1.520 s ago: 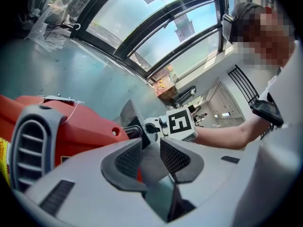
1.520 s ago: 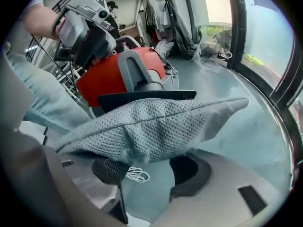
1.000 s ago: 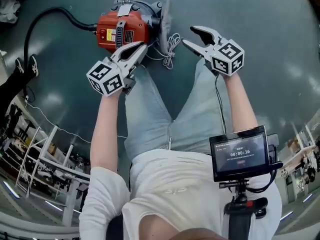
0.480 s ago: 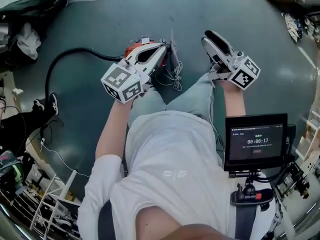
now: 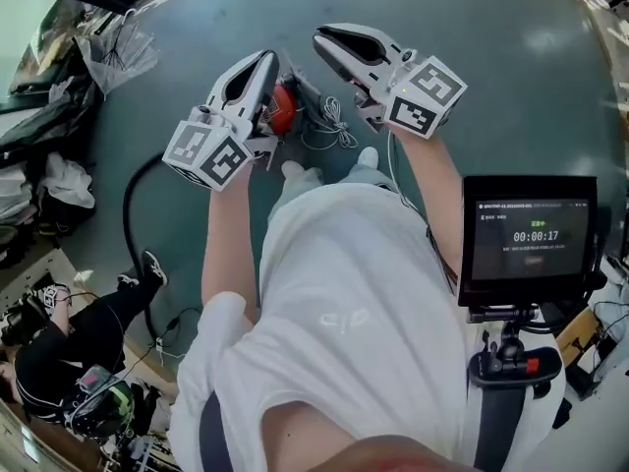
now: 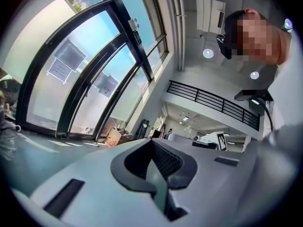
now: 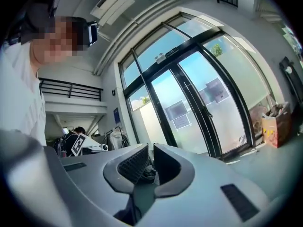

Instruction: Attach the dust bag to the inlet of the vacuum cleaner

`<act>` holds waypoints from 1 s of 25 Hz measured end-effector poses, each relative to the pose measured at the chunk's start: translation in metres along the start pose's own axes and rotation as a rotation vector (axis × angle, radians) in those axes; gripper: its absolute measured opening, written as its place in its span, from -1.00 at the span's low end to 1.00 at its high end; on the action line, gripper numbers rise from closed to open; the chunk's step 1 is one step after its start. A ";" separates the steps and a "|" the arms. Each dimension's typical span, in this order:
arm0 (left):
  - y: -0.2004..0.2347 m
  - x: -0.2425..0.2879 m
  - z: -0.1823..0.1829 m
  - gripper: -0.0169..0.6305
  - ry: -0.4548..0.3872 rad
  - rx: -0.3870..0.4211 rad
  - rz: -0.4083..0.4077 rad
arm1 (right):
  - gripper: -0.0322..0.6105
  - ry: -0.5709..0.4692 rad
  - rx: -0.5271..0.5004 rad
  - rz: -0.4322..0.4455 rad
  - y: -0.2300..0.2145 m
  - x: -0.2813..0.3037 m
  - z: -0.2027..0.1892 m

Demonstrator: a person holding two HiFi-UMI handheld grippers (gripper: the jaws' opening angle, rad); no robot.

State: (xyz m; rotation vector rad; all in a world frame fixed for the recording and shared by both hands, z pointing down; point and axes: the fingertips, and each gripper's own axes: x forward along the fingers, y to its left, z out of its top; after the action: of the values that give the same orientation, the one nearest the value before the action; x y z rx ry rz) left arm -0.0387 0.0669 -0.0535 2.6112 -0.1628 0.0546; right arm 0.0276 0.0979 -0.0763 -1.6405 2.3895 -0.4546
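Far below on the green floor, the red vacuum cleaner shows only as a sliver behind my left gripper. The grey dust bag with its white drawstring lies against the vacuum's right side; how the two join is hidden. Both grippers are raised high and point level, away from the floor. My left gripper is shut with nothing in it. The jaws of my right gripper are closing, with a slim gap left and nothing between them.
A black hose curves from the vacuum toward the lower left. A person in dark clothes sits on the floor there. Bags and clutter line the left edge. A monitor hangs on the rig at right. Tall windows fill both gripper views.
The person has stood up and both grippers have risen from beside the vacuum to high above it. The right jaws went from wide open to nearly together; the left jaws closed.
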 end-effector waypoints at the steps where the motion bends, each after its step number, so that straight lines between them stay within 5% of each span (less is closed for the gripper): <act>1: -0.021 -0.001 0.007 -0.92 -0.008 -0.005 -0.009 | -0.76 -0.014 -0.017 -0.008 0.013 -0.015 0.015; 5: -0.075 -0.001 0.032 -0.92 -0.036 0.028 -0.034 | -0.76 -0.080 -0.084 -0.001 0.052 -0.049 0.065; 11: -0.101 0.001 0.046 -0.92 -0.061 0.036 -0.146 | -0.76 -0.140 -0.149 -0.004 0.063 -0.043 0.086; 25: -0.106 0.009 0.052 -0.92 -0.074 0.207 -0.137 | -0.88 -0.163 -0.233 -0.035 0.071 -0.036 0.097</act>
State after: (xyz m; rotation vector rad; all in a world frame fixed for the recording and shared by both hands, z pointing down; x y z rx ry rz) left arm -0.0159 0.1313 -0.1503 2.8251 -0.0028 -0.0772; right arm 0.0121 0.1425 -0.1926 -1.7408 2.3680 -0.0446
